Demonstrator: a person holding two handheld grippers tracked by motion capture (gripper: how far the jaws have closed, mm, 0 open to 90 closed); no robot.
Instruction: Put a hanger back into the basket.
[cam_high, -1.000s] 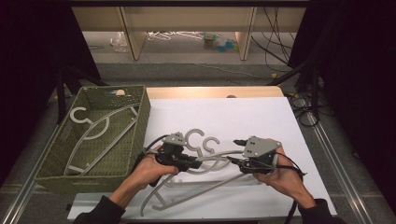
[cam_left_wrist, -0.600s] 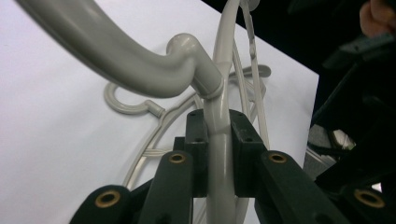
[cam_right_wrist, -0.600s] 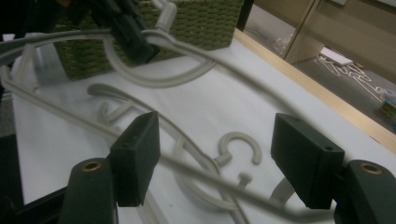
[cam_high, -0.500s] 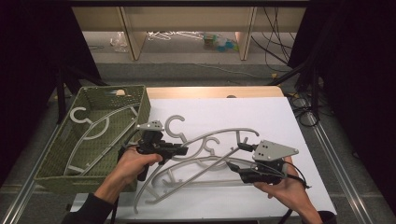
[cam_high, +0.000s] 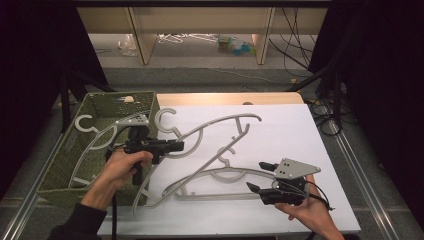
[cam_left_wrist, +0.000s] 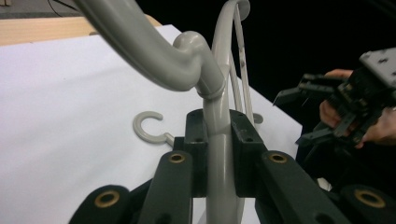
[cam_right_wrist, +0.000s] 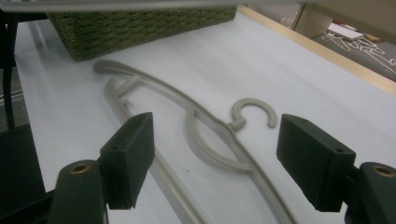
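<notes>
My left gripper (cam_high: 178, 146) is shut on a grey plastic hanger (cam_high: 220, 131) and holds it tilted above the white sheet, its hook (cam_high: 166, 116) beside the basket. In the left gripper view the pads (cam_left_wrist: 196, 154) press on the hanger's bar (cam_left_wrist: 217, 154). A second grey hanger (cam_high: 216, 176) lies flat on the sheet. My right gripper (cam_high: 256, 176) stands at that hanger's right end; its jaws have just been opening, and in the right gripper view the open gripper (cam_right_wrist: 222, 158) has nothing pressed between its pads, with the flat hanger (cam_right_wrist: 210, 133) lying beyond.
A green woven basket (cam_high: 120, 95) stands at the left with grey hangers (cam_high: 95, 136) in it. The white sheet (cam_high: 295, 135) covers a wooden table (cam_high: 225, 98). Shelves and floor clutter lie beyond the far edge. Dark space flanks both sides.
My left gripper has carried its hanger up and to the left, toward the basket. The right gripper's jaws have spread wider and it has drawn back a little toward the near right.
</notes>
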